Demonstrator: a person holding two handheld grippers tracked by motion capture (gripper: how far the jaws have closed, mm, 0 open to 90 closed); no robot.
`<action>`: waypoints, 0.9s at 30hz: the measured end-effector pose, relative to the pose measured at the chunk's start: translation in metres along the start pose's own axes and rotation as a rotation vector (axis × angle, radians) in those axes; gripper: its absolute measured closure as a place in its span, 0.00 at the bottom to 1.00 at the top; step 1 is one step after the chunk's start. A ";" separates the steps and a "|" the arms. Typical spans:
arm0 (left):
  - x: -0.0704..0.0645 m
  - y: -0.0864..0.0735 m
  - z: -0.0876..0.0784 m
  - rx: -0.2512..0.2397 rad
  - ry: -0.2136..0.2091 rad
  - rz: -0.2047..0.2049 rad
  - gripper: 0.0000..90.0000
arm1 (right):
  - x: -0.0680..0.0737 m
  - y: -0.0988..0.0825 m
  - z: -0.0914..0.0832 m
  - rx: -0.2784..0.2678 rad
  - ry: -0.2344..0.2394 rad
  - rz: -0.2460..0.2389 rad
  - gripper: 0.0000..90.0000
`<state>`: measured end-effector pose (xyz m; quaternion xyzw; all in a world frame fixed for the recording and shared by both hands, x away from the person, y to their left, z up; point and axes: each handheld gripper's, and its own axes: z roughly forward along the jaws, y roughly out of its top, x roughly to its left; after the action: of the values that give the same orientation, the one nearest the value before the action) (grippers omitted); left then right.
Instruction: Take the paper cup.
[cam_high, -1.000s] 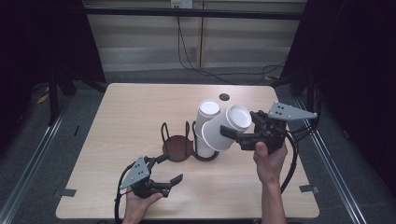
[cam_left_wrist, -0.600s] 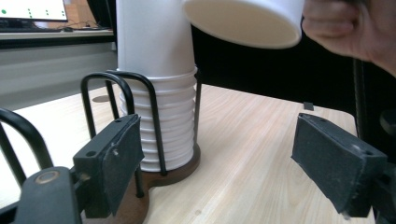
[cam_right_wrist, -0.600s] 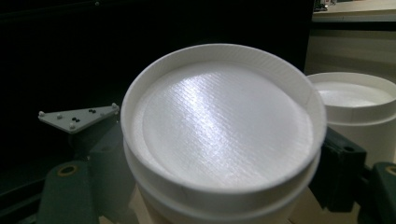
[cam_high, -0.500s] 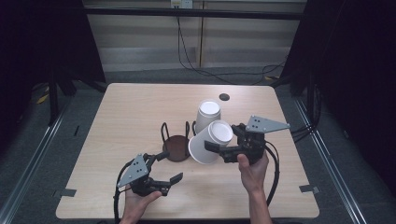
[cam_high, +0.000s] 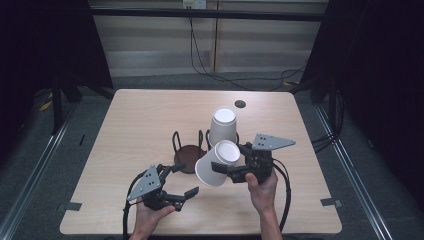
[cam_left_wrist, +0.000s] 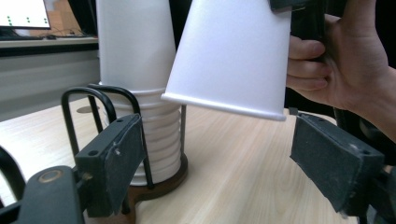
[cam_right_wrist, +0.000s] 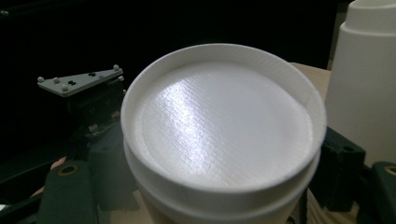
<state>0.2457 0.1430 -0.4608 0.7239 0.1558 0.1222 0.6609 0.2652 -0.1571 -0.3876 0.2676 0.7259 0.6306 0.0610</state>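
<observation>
We find no text, label, brand, number or sign that can be read anywhere. The white paper cups (cam_high: 216, 165) bear no printing, and neither does the wooden table (cam_high: 140, 125). A bright screen (cam_left_wrist: 23, 13) far behind the cup stack (cam_left_wrist: 135, 70) in the left gripper view carries a few small dots, too tiny for us to read.

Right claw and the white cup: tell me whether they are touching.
Touching. The right gripper view shows the white cup clamped between the two jaws of the right claw, one against each side; in the high view the cup hangs tilted from that claw.
</observation>
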 end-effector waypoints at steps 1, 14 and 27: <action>0.000 0.000 0.001 -0.006 0.005 0.000 0.18 | 0.001 -0.002 0.002 0.005 0.002 0.001 0.26; -0.001 -0.004 0.005 0.052 -0.025 0.024 0.18 | -0.001 -0.025 0.025 0.050 0.056 0.044 0.26; 0.001 -0.017 0.017 0.079 -0.054 0.011 0.12 | 0.003 -0.039 0.039 0.065 0.083 0.067 0.26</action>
<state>0.2518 0.1288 -0.4790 0.7535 0.1387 0.1001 0.6348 0.2674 -0.1235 -0.4315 0.2672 0.7387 0.6188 0.0012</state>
